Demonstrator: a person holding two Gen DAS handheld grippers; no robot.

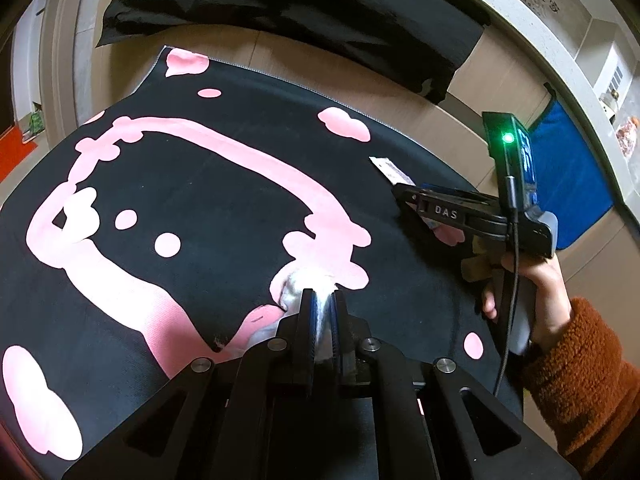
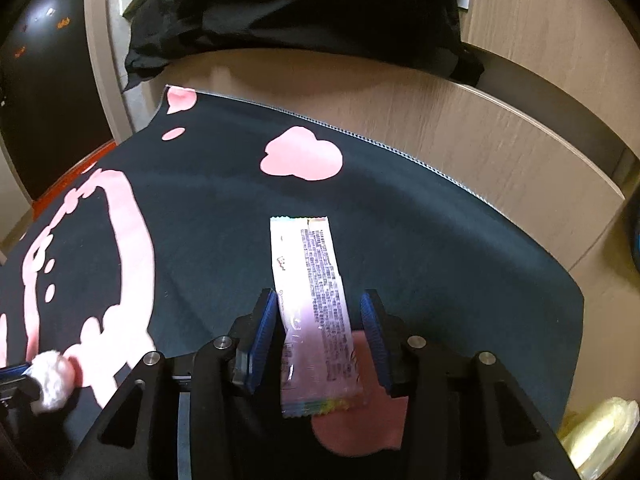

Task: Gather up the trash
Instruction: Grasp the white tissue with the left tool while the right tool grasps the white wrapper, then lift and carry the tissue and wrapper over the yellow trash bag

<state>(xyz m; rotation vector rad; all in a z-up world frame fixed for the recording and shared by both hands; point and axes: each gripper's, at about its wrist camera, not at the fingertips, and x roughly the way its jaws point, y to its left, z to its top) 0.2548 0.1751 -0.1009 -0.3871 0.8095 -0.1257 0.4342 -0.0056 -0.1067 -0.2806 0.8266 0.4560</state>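
Note:
My left gripper (image 1: pixel 322 300) is shut on a crumpled white tissue ball (image 1: pixel 310 284), just above the black mat with pink shapes (image 1: pixel 208 184). The ball also shows at the left edge of the right wrist view (image 2: pixel 52 376). My right gripper (image 2: pixel 320 312) is open, its blue-padded fingers (image 2: pixel 264 320) on either side of a long white snack wrapper (image 2: pixel 312 304) lying flat on the mat (image 2: pixel 420 260). In the left wrist view the right gripper (image 1: pixel 404 194) sits over that wrapper (image 1: pixel 390 170) at the mat's right edge.
A black cloth (image 1: pixel 288 12) lies on the wooden floor beyond the mat. A blue bag (image 1: pixel 568 168) stands at the right. A yellow plastic bag (image 2: pixel 600 432) lies off the mat's right corner. An orange-sleeved hand (image 1: pixel 552 300) holds the right gripper.

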